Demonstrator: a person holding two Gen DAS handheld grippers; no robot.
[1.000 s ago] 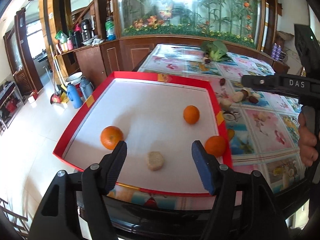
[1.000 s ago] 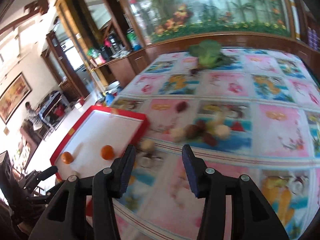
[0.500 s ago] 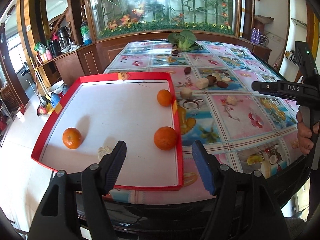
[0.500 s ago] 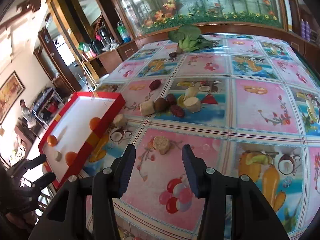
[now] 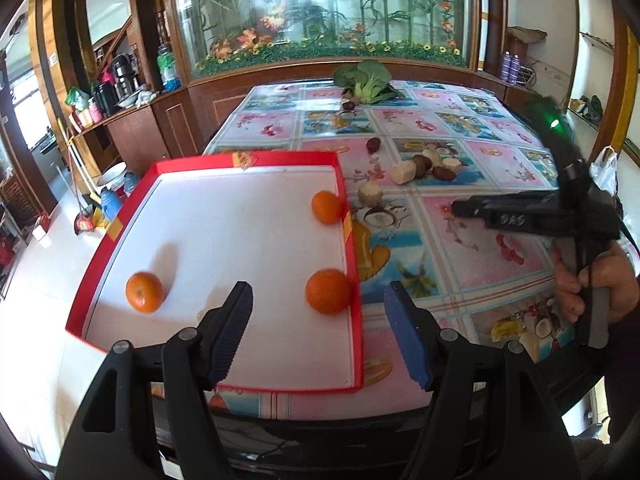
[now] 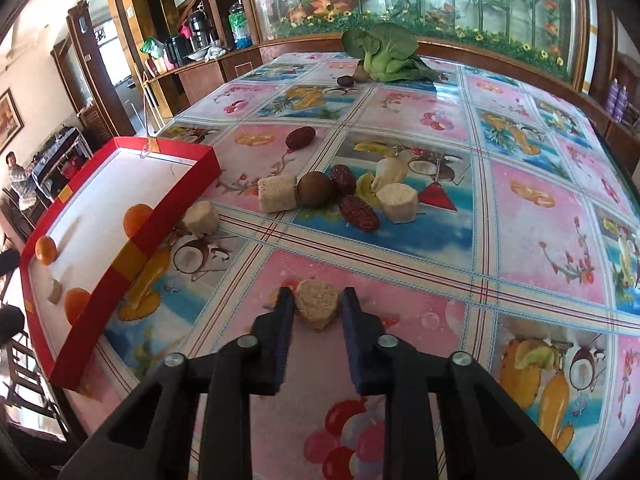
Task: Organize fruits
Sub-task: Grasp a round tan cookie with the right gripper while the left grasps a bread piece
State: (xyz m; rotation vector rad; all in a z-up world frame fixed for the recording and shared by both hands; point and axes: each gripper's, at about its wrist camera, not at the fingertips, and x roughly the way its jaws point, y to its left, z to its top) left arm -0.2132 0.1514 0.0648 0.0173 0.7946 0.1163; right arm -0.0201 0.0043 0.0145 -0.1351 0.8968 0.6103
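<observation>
A red-rimmed white tray (image 5: 353,264) holds three oranges, the nearest (image 5: 329,291) by its right wall. My left gripper (image 5: 318,326) is open and empty above the tray's near end. My right gripper (image 6: 317,307) has its jaws closed around a pale corn piece (image 6: 316,304) on the tablecloth. It also shows at the right of the left wrist view (image 5: 520,216). More corn pieces (image 6: 277,193), red dates (image 6: 359,213) and a brown round fruit (image 6: 314,193) lie mid-table. The tray (image 6: 132,254) sits at the left of the right wrist view.
A green leafy vegetable (image 6: 382,56) lies at the table's far end. A wooden cabinet with an aquarium (image 5: 328,12) stands behind the table. The table's near edge (image 5: 320,428) is just below my left gripper. A person (image 6: 18,180) sits at far left.
My right gripper moved forward and down and closed on the corn piece. My left gripper drifted slightly; the small corn piece in the tray is now hidden behind its left finger.
</observation>
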